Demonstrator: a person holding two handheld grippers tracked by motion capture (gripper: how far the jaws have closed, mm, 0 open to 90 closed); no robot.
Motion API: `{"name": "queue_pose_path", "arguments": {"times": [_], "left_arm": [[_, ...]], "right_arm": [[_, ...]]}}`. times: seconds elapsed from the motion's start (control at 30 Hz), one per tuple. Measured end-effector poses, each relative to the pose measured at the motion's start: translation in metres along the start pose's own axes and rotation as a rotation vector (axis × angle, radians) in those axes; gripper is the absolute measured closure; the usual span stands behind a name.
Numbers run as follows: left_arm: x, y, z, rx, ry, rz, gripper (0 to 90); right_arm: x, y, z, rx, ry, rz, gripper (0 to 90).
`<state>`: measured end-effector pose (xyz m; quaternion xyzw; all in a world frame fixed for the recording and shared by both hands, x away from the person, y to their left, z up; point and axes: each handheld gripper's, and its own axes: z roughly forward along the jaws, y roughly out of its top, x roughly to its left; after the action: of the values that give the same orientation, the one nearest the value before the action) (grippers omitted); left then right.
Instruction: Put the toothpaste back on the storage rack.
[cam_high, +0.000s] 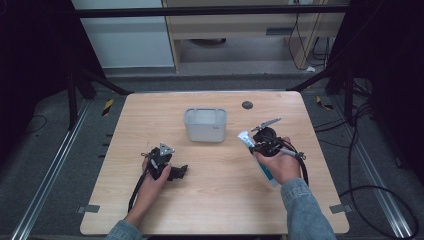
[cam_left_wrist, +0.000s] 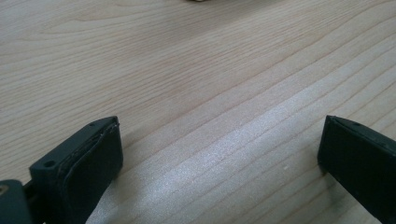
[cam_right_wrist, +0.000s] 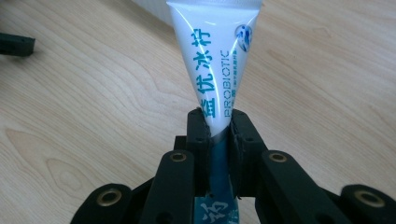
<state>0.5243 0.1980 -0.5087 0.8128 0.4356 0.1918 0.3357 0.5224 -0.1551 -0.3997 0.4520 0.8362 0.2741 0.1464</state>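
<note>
**A:** What are the right gripper's fingers doing?

**B:** The right gripper (cam_right_wrist: 218, 128) has its two black jaws pressed together on a white squeeze tube with blue-green print (cam_right_wrist: 215, 60). The jaws pinch the tube partway along its length. Its flat crimped end points away from the gripper, and its blue lower part runs back between the jaws.

**A:** And the left one?

**B:** The left gripper (cam_left_wrist: 219, 154) has its black jaws spread wide, with nothing but bare wood grain between them.

**A:** Where is everything on the table?

**B:** From above, the right gripper (cam_high: 264, 141) sits at the right of the light wooden table (cam_high: 215, 200), held by a hand in a blue denim sleeve. The tube (cam_high: 246, 138) slants across it, its white end towards a grey rectangular plastic tub (cam_high: 205, 125) standing near the table's middle. The left gripper (cam_high: 169, 169) rests at the left, well apart from the tub. A small dark round disc (cam_high: 247, 105) lies near the far edge.
</note>
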Motion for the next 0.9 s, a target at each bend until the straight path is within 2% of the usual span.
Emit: {"name": "queue_pose_path", "arguments": {"times": [0.27,0.43,0.47,0.53,0.57,0.7,0.73,0.83,0.87,0.9], "left_arm": [[0.0,0.0,0.0,0.0,0.0,-0.001,0.0],[0.0,0.0,-0.001,0.003,0.001,0.003,0.0],[0.0,0.0,-0.001,0.003,0.001,0.003,0.0],[-0.002,-0.002,-0.002,0.002,0.011,-0.009,0.0],[-0.002,-0.002,-0.002,0.002,0.011,-0.009,0.0],[-0.002,-0.002,-0.002,0.004,0.017,-0.016,0.0],[-0.002,-0.002,-0.002,0.004,0.017,-0.016,0.0],[-0.003,-0.002,-0.002,0.001,0.019,-0.021,0.0],[-0.003,-0.002,-0.002,0.001,0.019,-0.021,0.0],[-0.002,-0.002,-0.002,0.001,0.019,-0.021,0.0]], "right_arm": [[-0.003,0.008,-0.011,-0.067,-0.014,0.011,80.3],[-0.002,0.015,-0.017,-0.149,-0.037,0.032,80.3],[-0.002,0.015,-0.017,-0.149,-0.037,0.032,80.3],[0.001,0.022,-0.02,-0.187,-0.048,0.034,80.2],[0.001,0.022,-0.02,-0.187,-0.048,0.034,80.2],[0.005,0.032,-0.023,-0.264,-0.059,0.052,80.2],[0.005,0.032,-0.023,-0.264,-0.059,0.052,80.2],[0.011,0.039,-0.022,-0.318,-0.076,0.086,80.2],[0.011,0.039,-0.022,-0.318,-0.076,0.086,80.2],[0.016,0.043,-0.023,-0.342,-0.087,0.106,80.2]]}}
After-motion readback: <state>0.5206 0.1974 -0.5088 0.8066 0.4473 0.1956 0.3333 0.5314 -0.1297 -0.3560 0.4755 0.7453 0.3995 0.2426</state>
